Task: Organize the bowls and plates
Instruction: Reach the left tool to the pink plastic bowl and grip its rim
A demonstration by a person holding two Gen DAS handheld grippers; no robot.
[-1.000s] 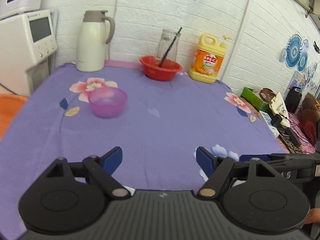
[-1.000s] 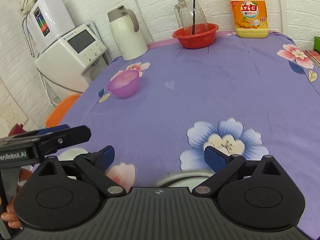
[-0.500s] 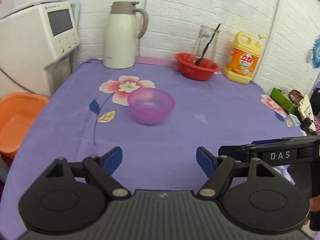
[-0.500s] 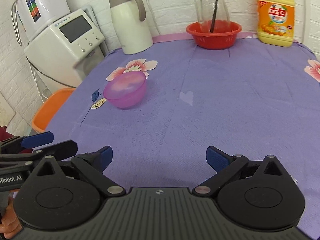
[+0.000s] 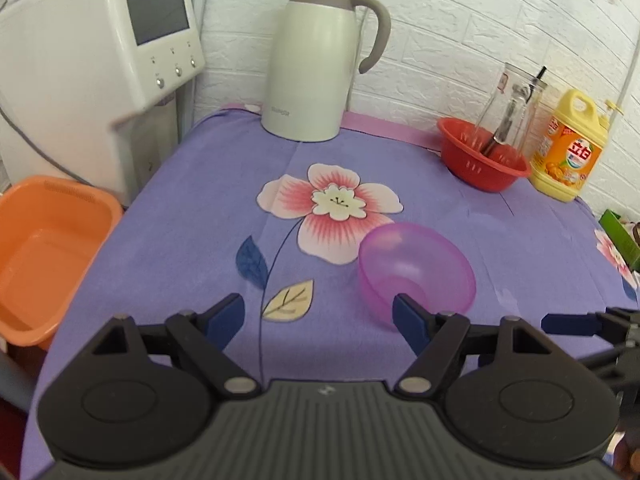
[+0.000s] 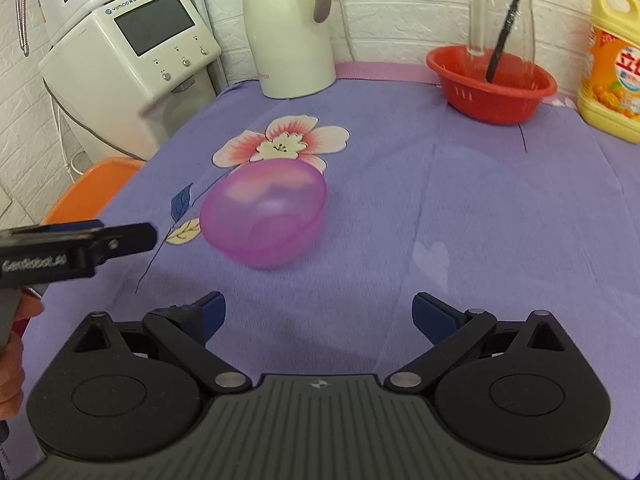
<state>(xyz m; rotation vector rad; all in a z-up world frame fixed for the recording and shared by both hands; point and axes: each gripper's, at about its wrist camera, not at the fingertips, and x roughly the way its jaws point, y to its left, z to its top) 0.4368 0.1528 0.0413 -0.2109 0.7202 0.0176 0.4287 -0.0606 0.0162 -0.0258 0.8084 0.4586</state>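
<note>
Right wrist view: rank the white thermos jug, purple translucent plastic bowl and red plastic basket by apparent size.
1. White thermos jug, top cropped.
2. Purple translucent plastic bowl and red plastic basket look alike; the bowl sits nearer the camera, so unranked.

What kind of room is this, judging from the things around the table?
Probably a home kitchen or dining corner: a thermos jug and a dish soap bottle stand on a table with a flowered purple cloth, and a countertop water dispenser sits beside it.
</note>
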